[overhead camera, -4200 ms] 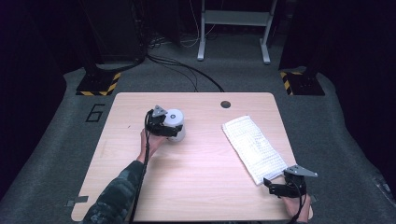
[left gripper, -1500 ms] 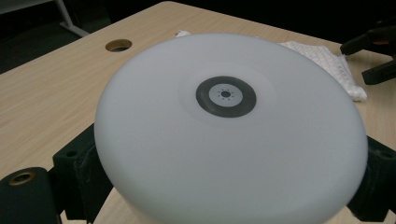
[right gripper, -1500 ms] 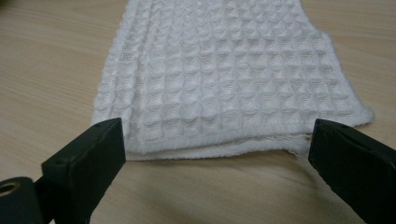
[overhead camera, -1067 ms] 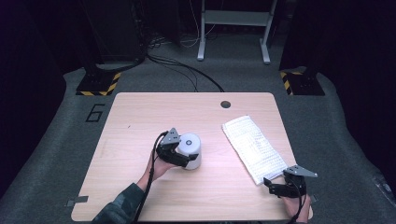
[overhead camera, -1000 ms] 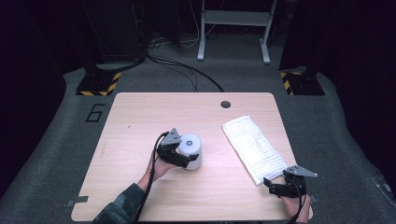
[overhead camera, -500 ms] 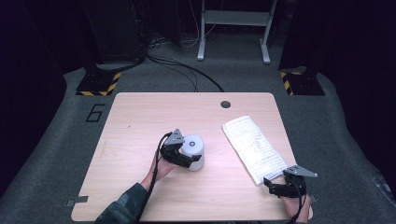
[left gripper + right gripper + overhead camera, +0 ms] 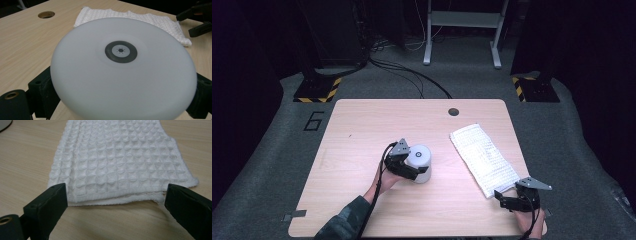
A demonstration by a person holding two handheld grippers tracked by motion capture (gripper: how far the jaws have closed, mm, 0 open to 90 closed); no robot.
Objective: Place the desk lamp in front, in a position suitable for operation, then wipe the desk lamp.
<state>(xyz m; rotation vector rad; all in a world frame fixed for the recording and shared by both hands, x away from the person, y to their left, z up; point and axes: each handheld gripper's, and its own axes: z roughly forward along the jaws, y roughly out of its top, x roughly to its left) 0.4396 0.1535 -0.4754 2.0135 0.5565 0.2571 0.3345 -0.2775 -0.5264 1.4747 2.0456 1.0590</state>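
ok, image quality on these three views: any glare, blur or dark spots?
High view: table evenly lit, surroundings nearly black. Left gripper view: white canister close up, soft, slightly washed out, no hard glare. Right gripper view: waffle-weave towel crisp, fingers slightly soft.

The table [image 7: 352,125] has wide bare wood along its whole left edge and across the far edge, where only a small round cable hole [image 7: 453,111] breaks the surface near the far right corner. Near the middle, a white cylindrical container [image 7: 419,162] stands upright, clamped from its left side by the left gripper [image 7: 409,167], blocking a straight path across the centre. A folded white waffle-weave towel [image 7: 482,157] lies along the right edge, from near the hole towards the near right corner, where the right gripper [image 7: 507,200] sits with jaws spread just short of its end. Between container and towel runs a clear strip of wood.
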